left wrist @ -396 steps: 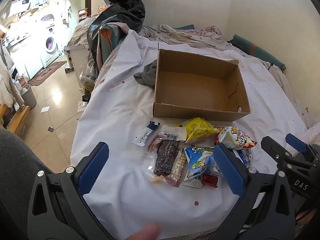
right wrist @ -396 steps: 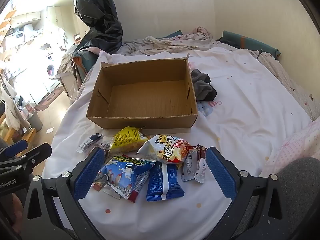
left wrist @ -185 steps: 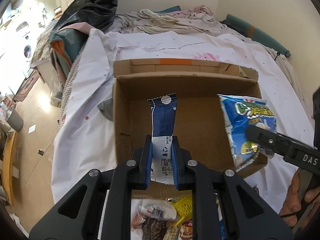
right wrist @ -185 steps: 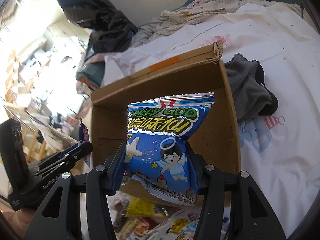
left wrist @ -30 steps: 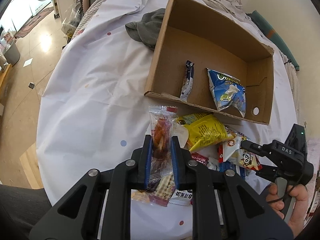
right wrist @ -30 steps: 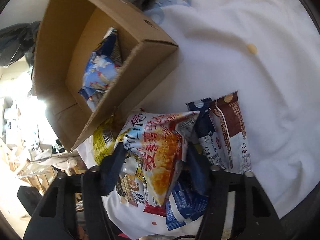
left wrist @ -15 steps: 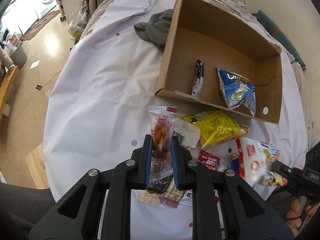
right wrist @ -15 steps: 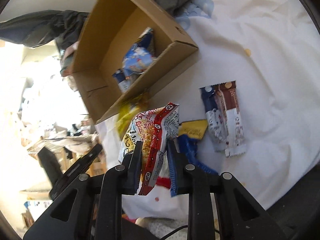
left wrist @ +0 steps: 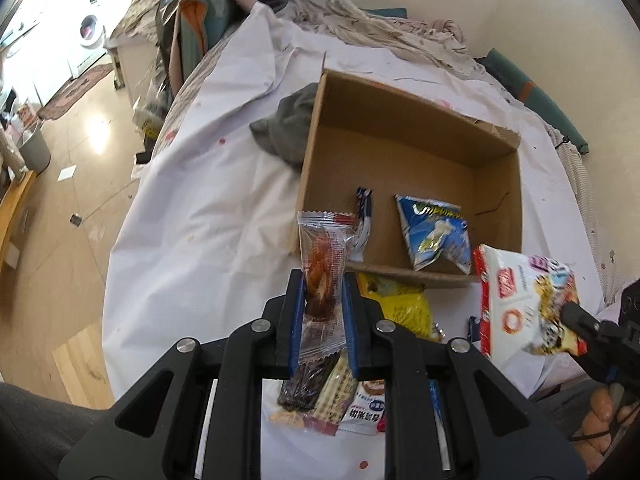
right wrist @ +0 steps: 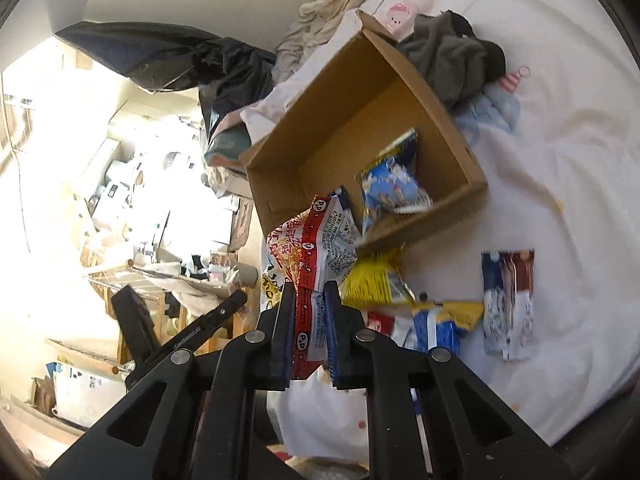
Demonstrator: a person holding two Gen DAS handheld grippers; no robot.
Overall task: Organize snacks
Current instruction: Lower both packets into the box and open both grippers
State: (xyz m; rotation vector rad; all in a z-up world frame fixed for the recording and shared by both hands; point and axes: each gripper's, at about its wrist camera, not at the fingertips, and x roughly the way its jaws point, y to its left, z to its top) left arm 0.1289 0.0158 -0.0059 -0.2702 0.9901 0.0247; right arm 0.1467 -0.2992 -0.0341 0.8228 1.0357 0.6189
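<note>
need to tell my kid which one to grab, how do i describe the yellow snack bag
Find the cardboard box on the white sheet. The yellow bag lies on the sheet just outside the box's near wall. It is the only plain yellow packet in the loose pile.

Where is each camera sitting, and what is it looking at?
Left wrist: sits on the left gripper, looking over the clear snack packet toward the cardboard box; the right gripper and fingers show.
Right wrist: rolled sideways on the right gripper, looking past the red-and-white bag; the left gripper shows.
Both see the box and the blue bag.
</note>
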